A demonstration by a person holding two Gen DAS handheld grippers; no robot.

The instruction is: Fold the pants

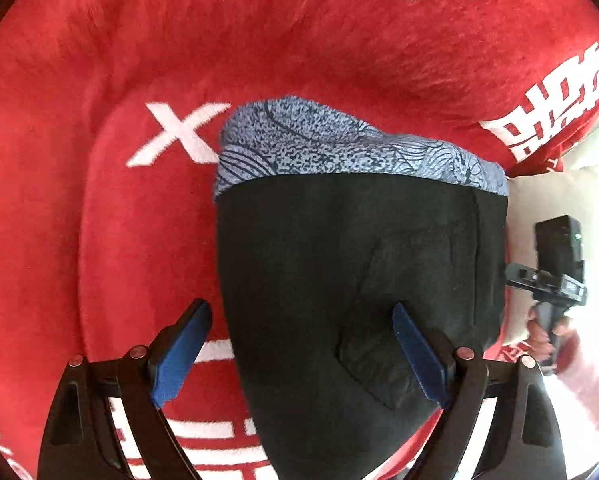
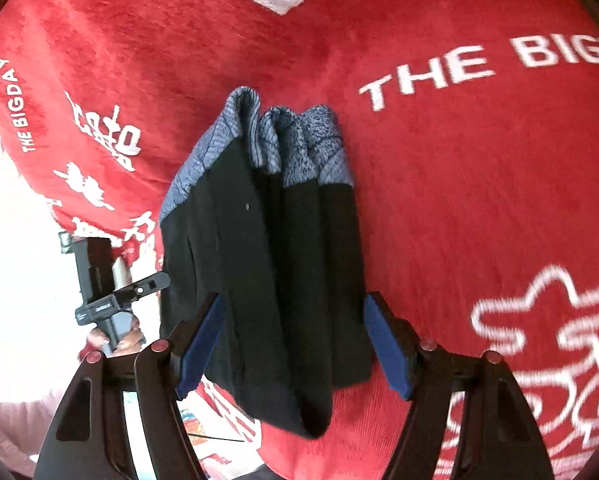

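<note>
One pair of black pants (image 1: 339,264), already folded into a compact bundle, is lying on a red plush blanket (image 1: 99,80) printed with white lettering and figures. A band of blue-grey patterned fabric (image 1: 339,144) is showing along the far end of the bundle; in the right wrist view that band is bunching into several layered folds. One patch pocket is visible on the dark cloth in the left wrist view.

Two grippers are working here, each with two blue-padded fingers. The left gripper (image 1: 301,354) is hovering over the near end of the pants with its jaws spread wide and grasping nothing; one pad is sitting over the red blanket beside the bundle's edge, the other over the black cloth near the pocket. The right gripper (image 2: 295,346) is straddling the near end of the bundle from the other side, its jaws released, with the folded cloth lying between the pads; the pads are not pressing on it. Each camera is also catching the opposite gripper at the frame's edge, held in a hand (image 1: 547,336).
</note>
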